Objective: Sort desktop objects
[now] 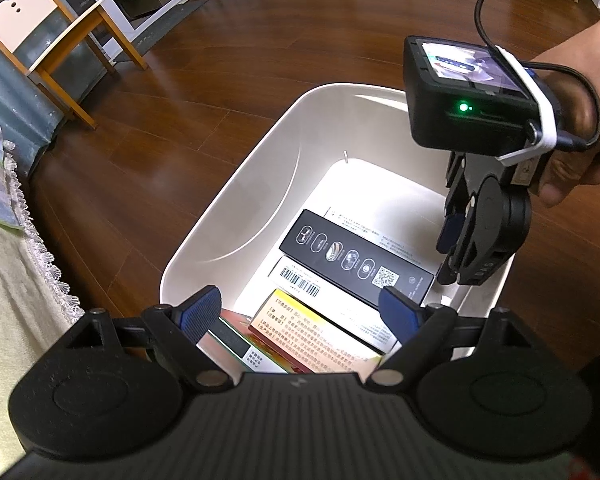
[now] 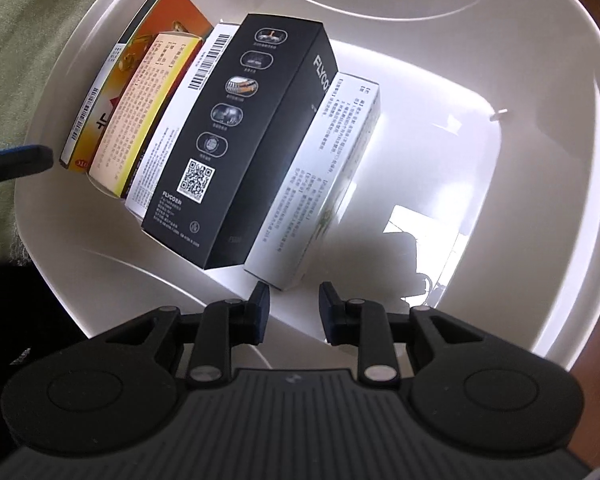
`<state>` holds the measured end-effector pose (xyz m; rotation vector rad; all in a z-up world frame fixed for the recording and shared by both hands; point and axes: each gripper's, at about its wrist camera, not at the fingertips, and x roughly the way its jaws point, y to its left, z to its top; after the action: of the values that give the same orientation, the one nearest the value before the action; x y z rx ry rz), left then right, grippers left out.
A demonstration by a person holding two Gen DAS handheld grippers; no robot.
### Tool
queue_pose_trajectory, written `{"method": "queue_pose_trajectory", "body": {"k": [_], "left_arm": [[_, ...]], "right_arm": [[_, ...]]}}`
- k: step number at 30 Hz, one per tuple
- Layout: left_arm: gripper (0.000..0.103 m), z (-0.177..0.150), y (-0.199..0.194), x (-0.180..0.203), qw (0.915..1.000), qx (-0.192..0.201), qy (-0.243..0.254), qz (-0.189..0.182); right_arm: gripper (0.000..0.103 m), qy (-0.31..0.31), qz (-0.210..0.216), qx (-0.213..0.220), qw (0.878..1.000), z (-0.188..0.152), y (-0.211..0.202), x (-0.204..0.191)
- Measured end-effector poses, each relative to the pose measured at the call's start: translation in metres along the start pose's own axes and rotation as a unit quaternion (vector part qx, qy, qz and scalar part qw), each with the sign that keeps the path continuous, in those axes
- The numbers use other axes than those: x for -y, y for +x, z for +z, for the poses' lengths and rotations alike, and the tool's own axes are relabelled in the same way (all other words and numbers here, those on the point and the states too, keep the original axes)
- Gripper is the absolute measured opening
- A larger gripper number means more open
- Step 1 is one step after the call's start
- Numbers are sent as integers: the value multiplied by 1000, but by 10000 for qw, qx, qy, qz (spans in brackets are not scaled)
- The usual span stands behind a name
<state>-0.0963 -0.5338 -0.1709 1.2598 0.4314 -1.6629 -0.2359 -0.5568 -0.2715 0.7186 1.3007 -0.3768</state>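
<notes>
Both grippers were parked over the white plastic bin [image 1: 236, 184] when I checked the feeds. The left gripper [image 1: 300, 312] had its jaws spread wide with nothing between the blue pads [image 1: 200, 312], and right beyond its fingertips the boxes sat down in the bin. The right gripper [image 2: 294, 312] was pointing steeply down into the same bin, jaws drawn in narrow but with a clear gap between them, gripping nothing (just bare bin floor showing through the gap).

From the right wrist, the boxes were lined up on edge, leaning against each other, just ahead and to the left of the fingertips. Nearest the tips was a white box with printed text [image 2: 320, 176], then the black FLYCO box [image 2: 236, 132] touching it, then a white box with a barcode [image 2: 180, 120], a cream and yellow box [image 2: 140, 112], and an orange box [image 2: 100, 92] farthest out against the bin wall. The floor to the right of the fingertips was bare, with a dark shadow across it.

In the left wrist view, the right gripper hung off to the upper right, a person's hand [image 1: 572, 128] holding it, its camera showing a green light.
</notes>
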Motion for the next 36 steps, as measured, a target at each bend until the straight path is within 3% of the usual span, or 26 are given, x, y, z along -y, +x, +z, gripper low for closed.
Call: {"method": "queue_pose_trajectory", "body": {"k": [13,19,25,27,28,30,33,36], "left_arm": [[87,-3,-4,-3,10000,37,-21,81],[87,-6,-21,-8,9994,204,-157,246],[88,-20,-48,-14,9972,339,-375,549],[93,-27,-60,-20,9953,423,-596,632],[93,-31,-67,-23,9941,454,-706,685],[93,-41,-85,-30,9912,489,-890,855],[100,-64,-118,-38,9855,487,-1108,1190],[100,-96,-156,-47,9765,404,-1408,1580]], "right_arm": [[24,110,-5,223,9997,-43,-28,-1],[24,280,-244,757,9964,-59,-69,1],[30,267,-312,1639,9856,4,-142,8],[33,156,-254,1880,9817,43,-152,-5],[41,100,-225,1998,9795,62,-156,-11],[49,-53,-127,2199,9754,78,-171,-30],[52,-277,93,2490,9681,96,-195,-62],[56,-467,412,2780,9585,106,-215,-98]]}}
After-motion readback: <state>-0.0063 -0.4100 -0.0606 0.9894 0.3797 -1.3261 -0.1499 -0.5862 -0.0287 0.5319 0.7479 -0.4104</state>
